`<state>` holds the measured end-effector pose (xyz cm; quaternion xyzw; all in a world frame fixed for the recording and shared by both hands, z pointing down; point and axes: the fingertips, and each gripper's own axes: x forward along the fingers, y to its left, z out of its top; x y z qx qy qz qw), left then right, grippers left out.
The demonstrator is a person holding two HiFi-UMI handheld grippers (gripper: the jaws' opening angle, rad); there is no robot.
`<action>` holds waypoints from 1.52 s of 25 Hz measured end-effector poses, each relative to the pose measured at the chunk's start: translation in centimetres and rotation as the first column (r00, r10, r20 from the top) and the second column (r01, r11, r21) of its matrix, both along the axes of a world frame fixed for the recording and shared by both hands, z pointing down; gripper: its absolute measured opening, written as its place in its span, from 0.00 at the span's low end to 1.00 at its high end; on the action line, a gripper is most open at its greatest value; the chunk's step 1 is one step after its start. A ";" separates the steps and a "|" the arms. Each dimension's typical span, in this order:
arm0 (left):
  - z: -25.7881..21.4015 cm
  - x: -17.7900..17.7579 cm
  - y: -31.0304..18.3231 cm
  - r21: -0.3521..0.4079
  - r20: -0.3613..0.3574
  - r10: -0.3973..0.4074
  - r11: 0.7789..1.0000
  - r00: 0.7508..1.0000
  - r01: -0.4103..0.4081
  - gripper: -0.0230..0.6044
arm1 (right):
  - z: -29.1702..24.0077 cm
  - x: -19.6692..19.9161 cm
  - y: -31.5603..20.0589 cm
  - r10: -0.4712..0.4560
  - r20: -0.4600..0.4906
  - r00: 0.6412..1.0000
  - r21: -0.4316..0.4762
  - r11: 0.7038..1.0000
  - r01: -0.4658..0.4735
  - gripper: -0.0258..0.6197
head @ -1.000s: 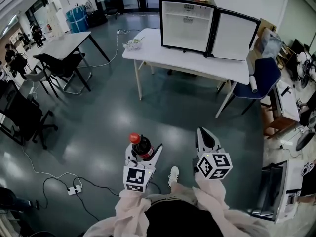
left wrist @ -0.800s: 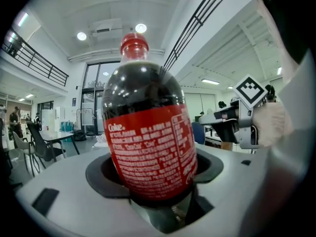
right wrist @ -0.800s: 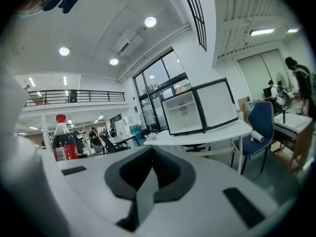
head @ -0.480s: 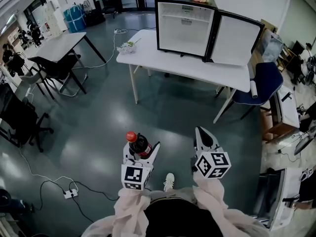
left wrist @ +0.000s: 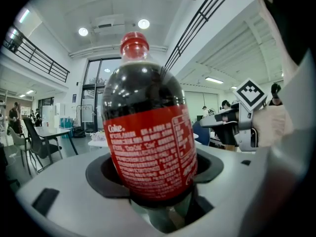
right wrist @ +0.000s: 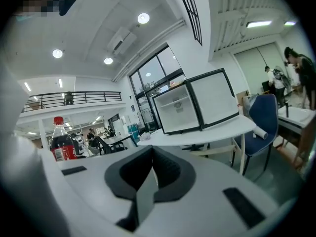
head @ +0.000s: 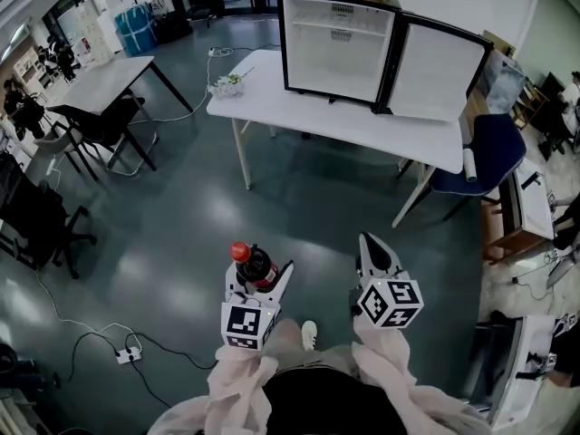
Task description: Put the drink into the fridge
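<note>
A cola bottle (head: 254,265) with a red cap and red label stands upright in my left gripper (head: 261,284), which is shut on it; the left gripper view is filled by the bottle (left wrist: 148,127). My right gripper (head: 374,259) is held beside it over the floor, shut with nothing between its jaws (right wrist: 148,181). The small fridge (head: 333,36) stands on a white table (head: 344,125) ahead, its door (head: 435,66) swung open to the right, its white inside empty. In the right gripper view the fridge (right wrist: 185,107) and the bottle (right wrist: 61,141) both show.
A dark blue chair (head: 480,152) stands at the table's right end. A second table (head: 100,84) with black chairs (head: 36,216) is on the left. A power strip and cable (head: 127,353) lie on the floor at left. A desk (head: 530,207) lines the right side.
The fridge and table have drawn closer in the head view. Both grippers keep their pose, the bottle still held in the left one.
</note>
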<state>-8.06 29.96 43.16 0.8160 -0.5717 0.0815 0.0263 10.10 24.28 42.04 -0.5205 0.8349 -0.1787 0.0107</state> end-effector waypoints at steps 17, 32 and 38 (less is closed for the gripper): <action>1.5 1.1 -2.7 -0.048 0.016 0.015 0.999 1.000 -0.014 0.58 | 1.5 0.8 -2.1 0.017 0.016 1.000 -0.032 0.999 -0.017 0.06; 1.2 0.8 -11.3 -0.045 -0.005 0.037 0.998 0.999 -0.037 0.57 | 1.1 0.3 -10.1 0.021 0.007 1.000 -0.032 0.999 -0.021 0.06; 0.5 -0.6 -15.6 -0.045 0.019 0.042 0.998 0.999 -0.041 0.57 | 0.3 -0.8 -14.6 0.028 -0.003 1.000 -0.033 0.999 -0.028 0.06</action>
